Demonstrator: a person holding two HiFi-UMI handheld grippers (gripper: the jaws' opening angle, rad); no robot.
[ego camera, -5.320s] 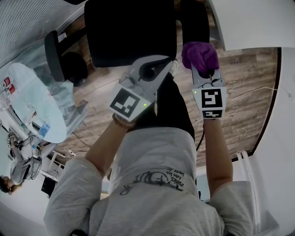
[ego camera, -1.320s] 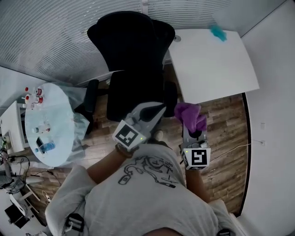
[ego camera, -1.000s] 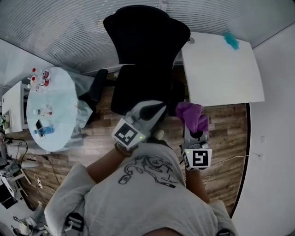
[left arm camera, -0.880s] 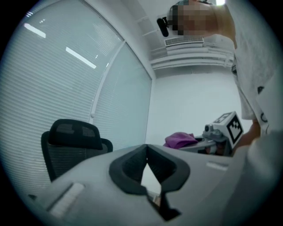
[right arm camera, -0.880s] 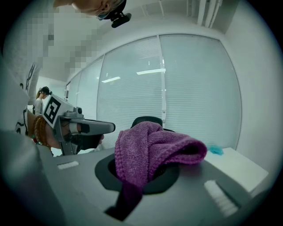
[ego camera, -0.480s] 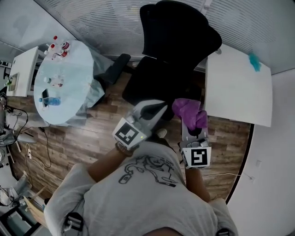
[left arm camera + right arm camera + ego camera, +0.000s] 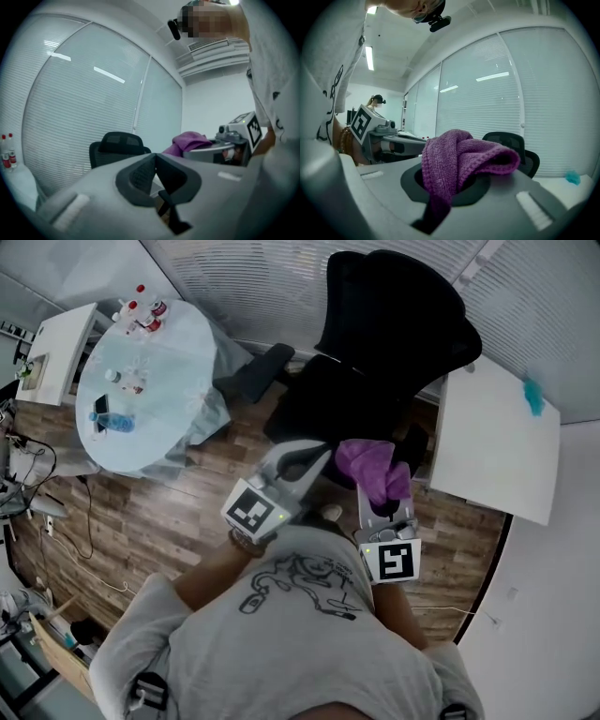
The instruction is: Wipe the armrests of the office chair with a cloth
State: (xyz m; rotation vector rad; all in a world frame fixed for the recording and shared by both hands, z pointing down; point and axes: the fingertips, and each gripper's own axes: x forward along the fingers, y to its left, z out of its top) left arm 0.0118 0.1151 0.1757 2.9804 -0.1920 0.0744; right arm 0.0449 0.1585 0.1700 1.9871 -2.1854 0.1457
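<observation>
We hold the purple cloth (image 7: 371, 470) bunched in our right gripper's (image 7: 382, 507) closed jaws. Our left gripper (image 7: 314, 456) is closed on nothing. We have drawn back from the office chair (image 7: 394, 343), so its armrests (image 7: 255, 374) lie well apart from the cloth, unwiped for now.

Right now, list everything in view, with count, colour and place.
chair: one, black, top centre, beside the desk
desk: one, white, right
teal thing: one, on the desk's far end; too small to identify
round table: one, pale blue, upper left
bottles: several, red caps, on the round table
floor: brown wood
cloth: one, purple, in the right claw
left claw: grey, shut, empty
right claw: grey, shut on the cloth
</observation>
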